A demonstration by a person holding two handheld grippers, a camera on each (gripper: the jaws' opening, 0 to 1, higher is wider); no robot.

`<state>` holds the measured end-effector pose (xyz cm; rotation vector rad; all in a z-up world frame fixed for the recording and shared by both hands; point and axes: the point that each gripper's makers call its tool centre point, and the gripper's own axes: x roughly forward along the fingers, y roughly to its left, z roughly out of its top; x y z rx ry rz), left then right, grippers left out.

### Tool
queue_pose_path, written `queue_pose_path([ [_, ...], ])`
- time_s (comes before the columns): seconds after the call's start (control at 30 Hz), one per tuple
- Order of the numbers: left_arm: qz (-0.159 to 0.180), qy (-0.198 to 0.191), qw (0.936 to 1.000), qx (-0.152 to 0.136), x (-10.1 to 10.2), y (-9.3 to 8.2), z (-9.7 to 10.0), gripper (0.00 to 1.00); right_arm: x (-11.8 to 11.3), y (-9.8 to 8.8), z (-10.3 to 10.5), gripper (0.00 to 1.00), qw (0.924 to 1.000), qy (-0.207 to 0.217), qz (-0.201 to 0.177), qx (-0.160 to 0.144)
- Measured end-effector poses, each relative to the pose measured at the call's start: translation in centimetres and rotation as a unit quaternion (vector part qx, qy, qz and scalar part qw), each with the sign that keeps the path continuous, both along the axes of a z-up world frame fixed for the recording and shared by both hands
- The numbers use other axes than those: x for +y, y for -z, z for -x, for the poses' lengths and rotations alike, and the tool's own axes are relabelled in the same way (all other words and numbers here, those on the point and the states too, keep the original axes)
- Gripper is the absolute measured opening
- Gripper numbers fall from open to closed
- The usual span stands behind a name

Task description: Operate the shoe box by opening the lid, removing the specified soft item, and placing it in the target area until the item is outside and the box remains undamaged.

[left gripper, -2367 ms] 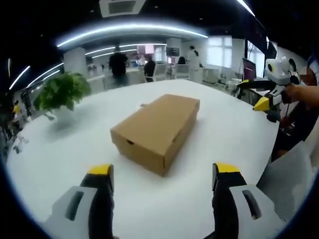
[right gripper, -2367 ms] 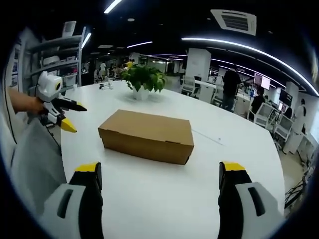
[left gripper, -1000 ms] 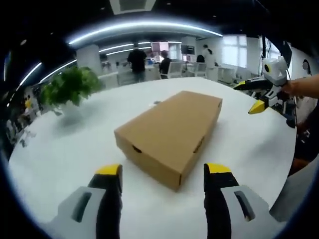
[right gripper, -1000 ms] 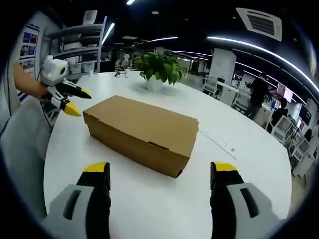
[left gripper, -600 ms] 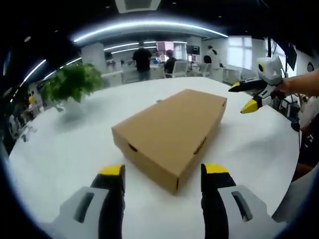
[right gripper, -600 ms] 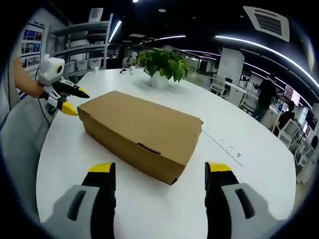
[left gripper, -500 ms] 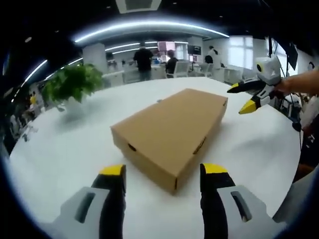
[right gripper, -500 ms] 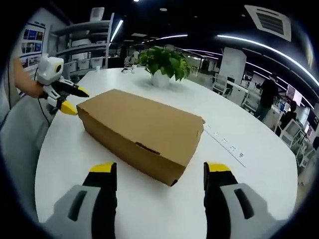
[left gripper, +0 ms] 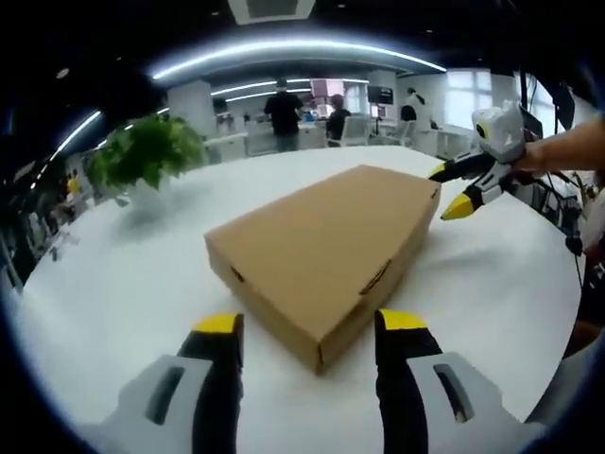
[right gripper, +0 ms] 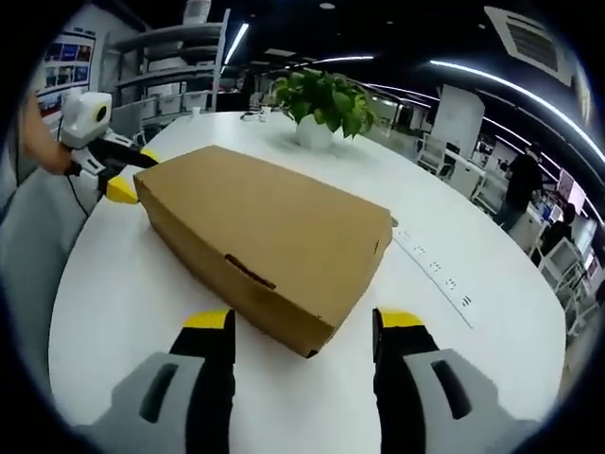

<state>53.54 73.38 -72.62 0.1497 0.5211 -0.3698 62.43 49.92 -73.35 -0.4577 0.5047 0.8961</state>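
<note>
Progress: I judge the task barely begun. The shoe box [left gripper: 326, 251] sits closed on the white table [left gripper: 123, 284], lid [right gripper: 274, 222] flat and seated. Nothing has been taken out; the soft item is not visible, presumably inside. I cannot make out a target area.

Left to do: raise the lid, lift the soft item out, set it down outside, leave the cardboard uncreased.

Box position: lying lengthwise between my two grippers, one end corner toward each camera. A potted plant [left gripper: 142, 151] stands on the table well beyond it.

Left gripper [left gripper: 307, 326]: jaws apart at a moderate width, nothing between them. The near corner of the box lies just ahead of the tips; I see no contact. In the right gripper view the same tool [right gripper: 113, 170] sits at the far end of the box, its yellow tips close against that end. Touching or only just beside, I cannot tell.

Right gripper [right gripper: 302, 322]: jaws likewise moderately spread and empty, the box corner just ahead of them, no contact seen. In the left gripper view it [left gripper: 454, 189] hovers by the far corner, tips parted.

Risk note: my guess is the thin lid edge will dent if pinched hard, so a light lift from both ends looks safest.
</note>
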Motion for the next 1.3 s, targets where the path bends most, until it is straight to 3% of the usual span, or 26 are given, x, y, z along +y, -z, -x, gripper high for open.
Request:
queue_pose_path([
  [0.5, 0.002, -0.005, 1.0000, 0.001, -0.7, 0.5, -0.4, 0.49, 0.9, 0.4, -0.5, 0.46, 0.9981, -0.059, 0.002, 0.020],
  [1.3, 0.003, 0.013, 0.9999, 0.005, 0.5, 0.5, -0.3, 0.47, 2.0, 0.1, 0.7, 0.45, 0.9985, -0.032, -0.022, 0.039],
])
